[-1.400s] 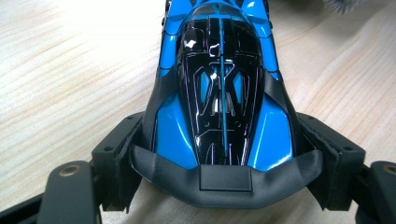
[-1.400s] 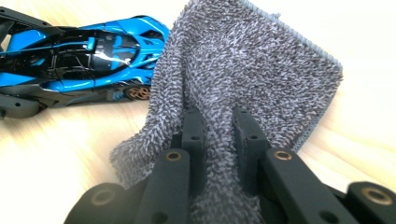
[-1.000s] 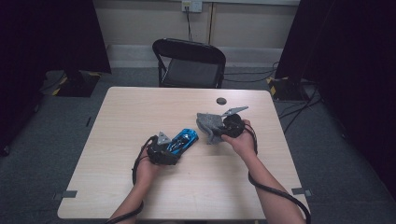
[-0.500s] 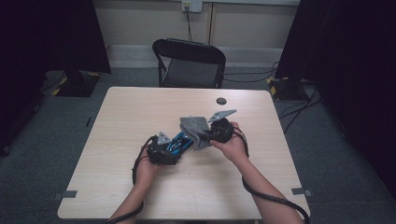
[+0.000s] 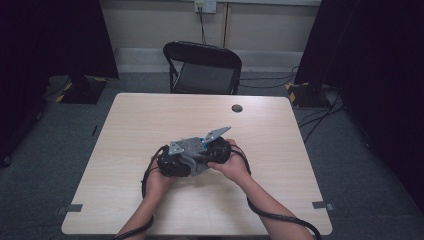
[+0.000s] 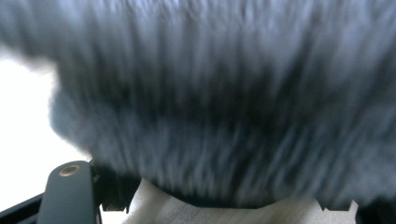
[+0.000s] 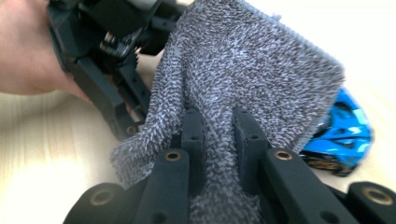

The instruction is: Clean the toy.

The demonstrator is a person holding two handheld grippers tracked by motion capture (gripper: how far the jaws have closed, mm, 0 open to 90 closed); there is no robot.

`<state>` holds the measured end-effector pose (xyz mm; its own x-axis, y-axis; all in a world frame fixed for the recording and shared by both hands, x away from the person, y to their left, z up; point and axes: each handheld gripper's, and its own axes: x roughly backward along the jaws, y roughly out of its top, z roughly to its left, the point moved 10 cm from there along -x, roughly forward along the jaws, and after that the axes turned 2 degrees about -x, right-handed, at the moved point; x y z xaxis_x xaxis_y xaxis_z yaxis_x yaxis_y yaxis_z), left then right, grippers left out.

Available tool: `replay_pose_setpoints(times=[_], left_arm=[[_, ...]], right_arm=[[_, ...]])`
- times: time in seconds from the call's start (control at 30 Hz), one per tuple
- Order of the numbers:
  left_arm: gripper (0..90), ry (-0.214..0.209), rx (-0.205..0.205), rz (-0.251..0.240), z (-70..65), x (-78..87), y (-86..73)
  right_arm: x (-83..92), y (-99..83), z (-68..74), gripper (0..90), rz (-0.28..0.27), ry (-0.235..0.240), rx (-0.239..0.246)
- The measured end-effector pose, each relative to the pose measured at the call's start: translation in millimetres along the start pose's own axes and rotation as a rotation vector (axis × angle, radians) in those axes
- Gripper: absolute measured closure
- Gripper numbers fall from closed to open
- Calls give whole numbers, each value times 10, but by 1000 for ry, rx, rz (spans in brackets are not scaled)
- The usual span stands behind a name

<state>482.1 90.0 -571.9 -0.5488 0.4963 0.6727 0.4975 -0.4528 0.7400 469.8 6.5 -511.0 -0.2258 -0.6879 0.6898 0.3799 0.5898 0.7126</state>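
Cloth (image 7: 252, 70): grey, speckled with paler fibre tips across a shaggy pile; in the left gripper view it reads as blurred dark grey streaks. Toy car (image 7: 343, 128): bright blue body with black window areas and a dark underside. Right claw (image 7: 218, 135): matt black jaws with brass-coloured pivot pins. Left claw (image 7: 121, 70): black frame. Worktop (image 5: 280, 145): pale beige wood grain, carrying one small black round disc (image 5: 237, 108). Chair (image 5: 202, 67): black. Floor (image 5: 350, 150): grey carpet.
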Motion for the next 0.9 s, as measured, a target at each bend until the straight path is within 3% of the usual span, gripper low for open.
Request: replay_pose_setpoints(times=[0.13, 0.47, 0.9], left_arm=[[241, 2, -3, 0, 3, 1, 0], [241, 2, -3, 1, 3, 1, 0], [241, 2, -3, 0, 3, 1, 0]], right_arm=[[-76, -43, 41, 770, 24, 15, 35], [-161, -64, -5, 770, 63, 21, 29], [-173, -71, -38, 769, 63, 11, 28]])
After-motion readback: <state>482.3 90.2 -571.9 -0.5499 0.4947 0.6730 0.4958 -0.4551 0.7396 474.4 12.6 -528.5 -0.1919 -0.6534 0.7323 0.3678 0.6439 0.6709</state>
